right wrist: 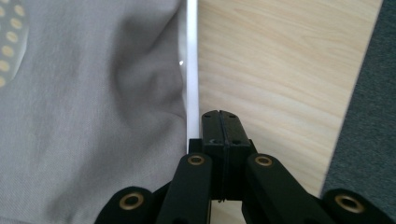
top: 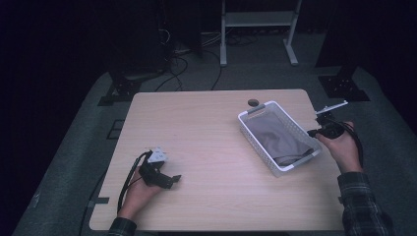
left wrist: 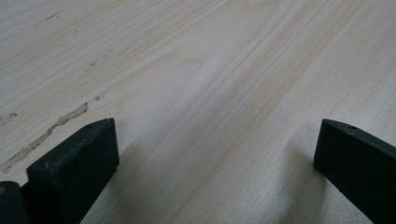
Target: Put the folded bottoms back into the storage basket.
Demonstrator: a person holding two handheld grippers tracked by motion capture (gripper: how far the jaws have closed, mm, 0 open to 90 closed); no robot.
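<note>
Grey carpet (top: 74, 162) (dim room), white rack (top: 258, 22) behind.

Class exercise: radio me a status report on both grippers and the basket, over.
Left gripper open, low over bare table. Right gripper shut beside basket rim, holding nothing. Grey cloth lying in basket. Nothing in the way.

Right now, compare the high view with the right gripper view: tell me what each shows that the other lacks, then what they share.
High view alone: the whole table, the left gripper resting on it near the front left, the full white basket at the right, the person's hands, and the dark floor with stands behind.

Right gripper view alone: the right gripper close up, its jaws pressed together just outside the basket's rim, and a dotted patch on the grey cloth.

Both: the grey cloth lying inside the basket, the basket's white rim, and the pale wood tabletop beside it.
</note>
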